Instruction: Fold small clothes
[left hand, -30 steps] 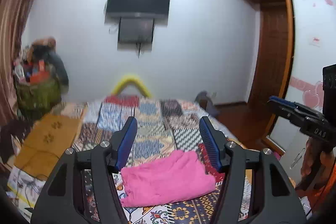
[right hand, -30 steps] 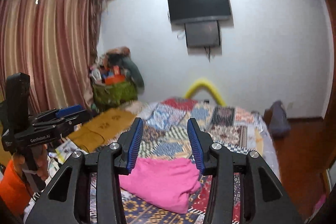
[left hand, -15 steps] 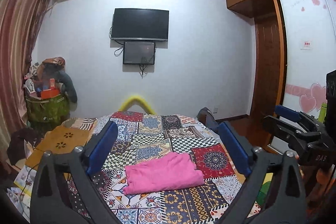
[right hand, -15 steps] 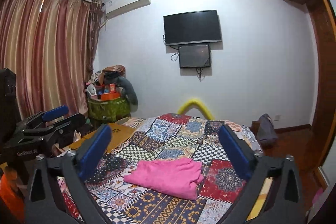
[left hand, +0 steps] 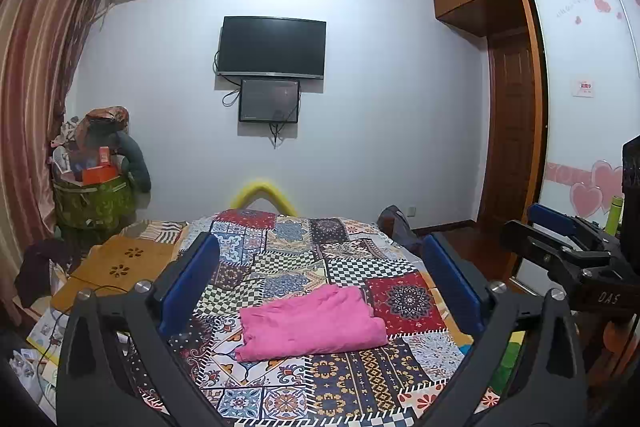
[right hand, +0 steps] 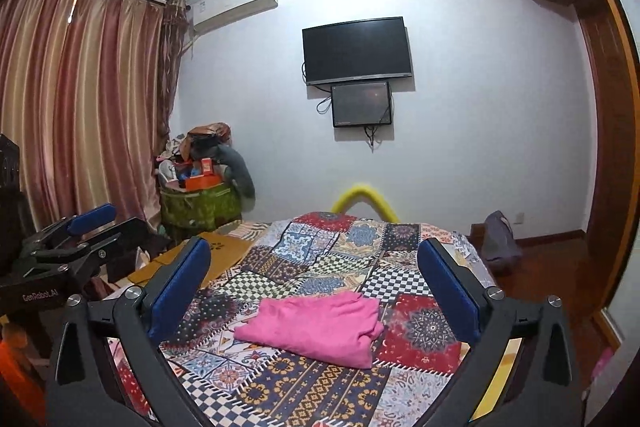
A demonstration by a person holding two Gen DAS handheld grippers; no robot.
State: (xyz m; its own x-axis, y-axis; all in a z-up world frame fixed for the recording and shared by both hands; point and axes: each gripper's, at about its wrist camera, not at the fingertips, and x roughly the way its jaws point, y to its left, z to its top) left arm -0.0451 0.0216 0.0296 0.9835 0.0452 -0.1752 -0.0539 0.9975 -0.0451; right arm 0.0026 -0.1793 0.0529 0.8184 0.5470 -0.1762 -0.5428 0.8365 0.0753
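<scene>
A folded pink garment [left hand: 312, 325] lies on the patchwork bedspread [left hand: 304, 259]; it also shows in the right wrist view [right hand: 316, 325]. My left gripper [left hand: 320, 287] is wide open and empty, held back from and above the garment. My right gripper [right hand: 314, 289] is also wide open and empty, at a like distance. Each gripper shows at the edge of the other's view: the right one [left hand: 560, 239] and the left one [right hand: 76, 239].
A TV [left hand: 272, 47] and a smaller screen hang on the far wall. A full green basket [left hand: 94, 203] stands at the left by the curtain [right hand: 80, 107]. A wooden wardrobe [left hand: 516, 107] is at the right. A yellow mat [left hand: 116, 267] lies left of the bed.
Both grippers opened from narrow to wide and drew back and up from the pink garment, which stays folded on the bed.
</scene>
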